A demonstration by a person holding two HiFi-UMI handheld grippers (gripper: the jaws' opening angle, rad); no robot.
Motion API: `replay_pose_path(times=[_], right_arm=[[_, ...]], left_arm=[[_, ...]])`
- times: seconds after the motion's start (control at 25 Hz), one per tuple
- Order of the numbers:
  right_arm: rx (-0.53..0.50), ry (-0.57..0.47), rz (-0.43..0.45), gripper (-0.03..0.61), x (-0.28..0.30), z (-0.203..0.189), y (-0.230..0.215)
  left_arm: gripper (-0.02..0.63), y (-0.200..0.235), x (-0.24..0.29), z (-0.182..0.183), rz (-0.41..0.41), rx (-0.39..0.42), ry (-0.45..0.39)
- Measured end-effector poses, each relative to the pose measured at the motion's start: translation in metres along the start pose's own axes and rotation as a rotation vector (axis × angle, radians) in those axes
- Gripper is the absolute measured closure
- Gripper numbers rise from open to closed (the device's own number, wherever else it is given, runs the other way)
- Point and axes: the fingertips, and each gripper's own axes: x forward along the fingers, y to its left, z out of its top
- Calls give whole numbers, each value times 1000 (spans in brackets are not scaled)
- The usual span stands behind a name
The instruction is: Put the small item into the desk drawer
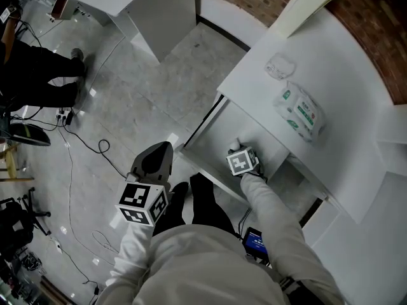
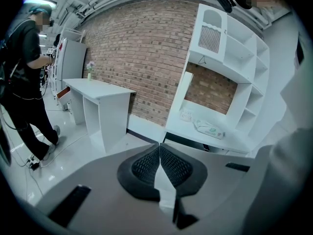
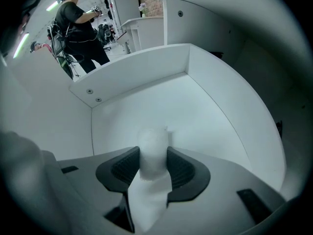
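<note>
**Hazards**

- The small white, soft-looking cylindrical item point(image 3: 152, 143) is clamped between the ribbed black pads of the right hand-held gripper point(image 3: 153, 161). It appears to hang above the floor of the white open desk drawer point(image 3: 137, 72). Whether its lower end touches that floor cannot be determined. If the jaws part at this height, the item probably drops, and it may roll or tip toward a drawer wall.
- The item looks compressible. It may cling to one ribbed pad on release and lift out of the drawer when the hand-held gripper withdraws.
- The right hand-held gripper point(image 1: 236, 146) works inside the drawer, close to its walls. A sideways withdrawal may knock a wall and shift the drawer.
- The drawer front point(image 1: 205, 168) projects toward the person's legs. A forward step may push it against the hand-held gripper.

**Position of the item**

- The item stands roughly upright between the two pads. Both pads press on its sides, and its top projects beyond the fingertips.
- The item is inside the drawer, over the floor and apart from the rear and side walls.
- The left hand-held gripper point(image 2: 160, 153) is clenched on nothing, its pad tips touching. In the head view it hangs outside the drawer point(image 1: 156, 161), over the room floor beyond the drawer front.
</note>
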Motion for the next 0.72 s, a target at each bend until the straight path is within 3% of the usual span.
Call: replay_pose_path(times=[0.52,0.72], right_arm=[[37,-40,46,347,-2,3,-1],[130,-75,16,333,-20,-1,-10]], left_arm=[[594,-4,5,4,-18,8,-2],[594,-10,6,10,-49,18,-15]])
